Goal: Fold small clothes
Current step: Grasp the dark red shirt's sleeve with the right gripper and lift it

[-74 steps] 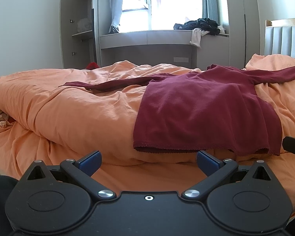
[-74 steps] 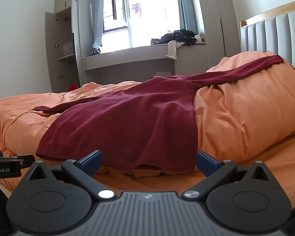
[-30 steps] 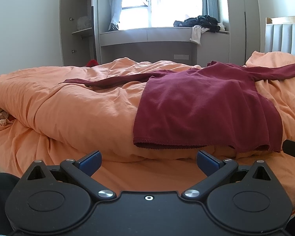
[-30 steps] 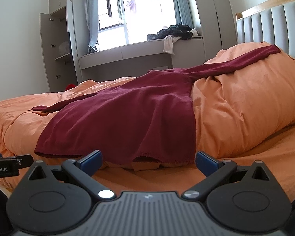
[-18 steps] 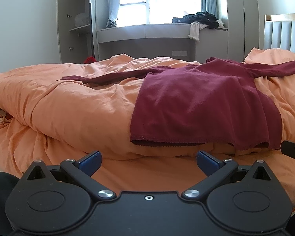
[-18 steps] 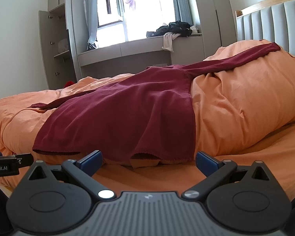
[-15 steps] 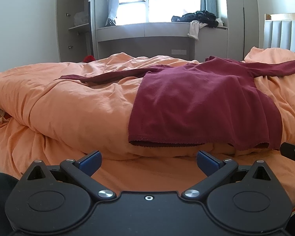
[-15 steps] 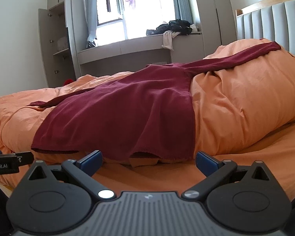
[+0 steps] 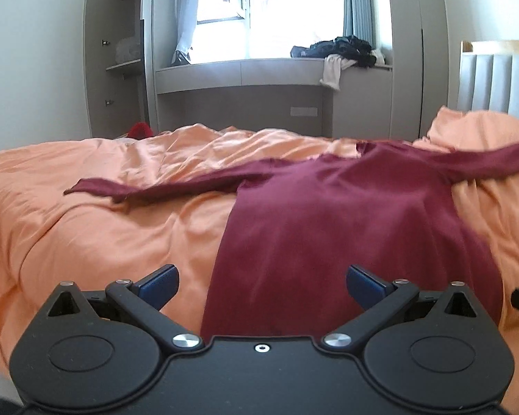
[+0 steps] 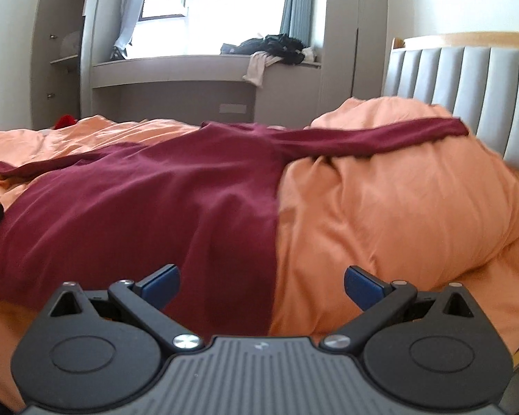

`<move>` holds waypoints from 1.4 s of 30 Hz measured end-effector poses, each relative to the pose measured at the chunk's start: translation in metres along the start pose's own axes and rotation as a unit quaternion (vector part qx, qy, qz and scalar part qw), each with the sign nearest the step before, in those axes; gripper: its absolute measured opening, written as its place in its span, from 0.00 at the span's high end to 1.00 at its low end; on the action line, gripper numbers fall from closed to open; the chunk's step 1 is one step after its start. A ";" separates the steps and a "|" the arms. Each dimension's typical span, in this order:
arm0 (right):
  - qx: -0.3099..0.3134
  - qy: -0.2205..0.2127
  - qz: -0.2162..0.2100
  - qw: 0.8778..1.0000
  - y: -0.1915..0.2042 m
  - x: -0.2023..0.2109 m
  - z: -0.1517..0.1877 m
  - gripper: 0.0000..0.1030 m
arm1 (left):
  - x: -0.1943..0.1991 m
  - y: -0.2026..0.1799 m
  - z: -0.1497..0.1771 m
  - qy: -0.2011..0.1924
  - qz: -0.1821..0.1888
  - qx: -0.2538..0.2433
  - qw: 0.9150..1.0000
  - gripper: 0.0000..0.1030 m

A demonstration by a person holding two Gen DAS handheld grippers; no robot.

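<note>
A dark red long-sleeved top (image 9: 335,221) (image 10: 148,200) lies spread on the rumpled orange duvet (image 9: 97,228) (image 10: 391,214), sleeves stretched out left and right. My left gripper (image 9: 261,282) hovers open just above the top's lower left hem, with nothing between its blue fingers (image 9: 157,282). My right gripper (image 10: 261,282) is open too, over the top's lower right edge, and holds nothing. The hem itself is hidden behind both gripper bodies.
A grey padded headboard (image 10: 467,90) stands at the right. A window bench (image 9: 259,72) across the room holds a pile of dark clothes (image 9: 339,48). An open wardrobe (image 9: 117,69) stands far left. Something red (image 9: 140,129) shows beyond the bed.
Both grippers have risen and moved in over the top, so the hem that showed in front of them is now under them. Both stay open.
</note>
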State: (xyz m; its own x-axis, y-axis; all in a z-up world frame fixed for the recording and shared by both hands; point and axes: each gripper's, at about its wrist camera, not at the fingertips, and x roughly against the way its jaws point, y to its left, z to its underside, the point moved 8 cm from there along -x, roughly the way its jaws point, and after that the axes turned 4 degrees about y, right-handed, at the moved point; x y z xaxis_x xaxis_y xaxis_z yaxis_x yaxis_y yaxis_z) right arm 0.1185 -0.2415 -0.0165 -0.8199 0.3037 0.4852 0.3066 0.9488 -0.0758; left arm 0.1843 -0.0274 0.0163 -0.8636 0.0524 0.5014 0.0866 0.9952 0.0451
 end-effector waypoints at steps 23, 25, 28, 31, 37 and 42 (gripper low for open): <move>-0.037 -0.103 -0.022 0.994 -0.106 -0.114 -0.090 0.00 | -0.144 -0.059 -0.092 -0.005 -0.014 -0.033 0.999 0.00; -0.041 -0.101 -0.016 0.994 -0.116 -0.130 -0.096 0.00 | -0.157 -0.060 -0.093 -0.002 -0.013 -0.029 1.000 0.00; -0.041 -0.096 0.000 0.995 -0.135 -0.156 -0.102 0.00 | -0.171 -0.059 -0.092 0.000 -0.012 -0.026 1.000 0.00; -0.047 -0.101 0.028 0.993 -0.162 -0.178 -0.110 0.00 | -0.182 -0.055 -0.085 -0.010 -0.007 -0.032 0.999 0.00; -0.107 -0.118 0.056 0.986 -0.238 -0.214 -0.139 0.00 | -0.201 -0.045 -0.070 0.003 0.006 -0.010 1.000 0.00; -0.201 -0.136 0.080 0.967 -0.309 -0.239 -0.162 0.06 | -0.205 -0.041 -0.066 0.002 0.017 0.005 1.000 0.00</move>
State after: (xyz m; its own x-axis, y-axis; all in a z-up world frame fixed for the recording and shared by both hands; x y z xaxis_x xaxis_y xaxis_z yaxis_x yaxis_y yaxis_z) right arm 0.2977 -0.6210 0.0321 -0.8269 0.5067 0.2441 0.5577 0.7947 0.2396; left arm 0.3905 -0.0848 -0.0311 -0.8584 0.0855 0.5058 0.1108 0.9936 0.0201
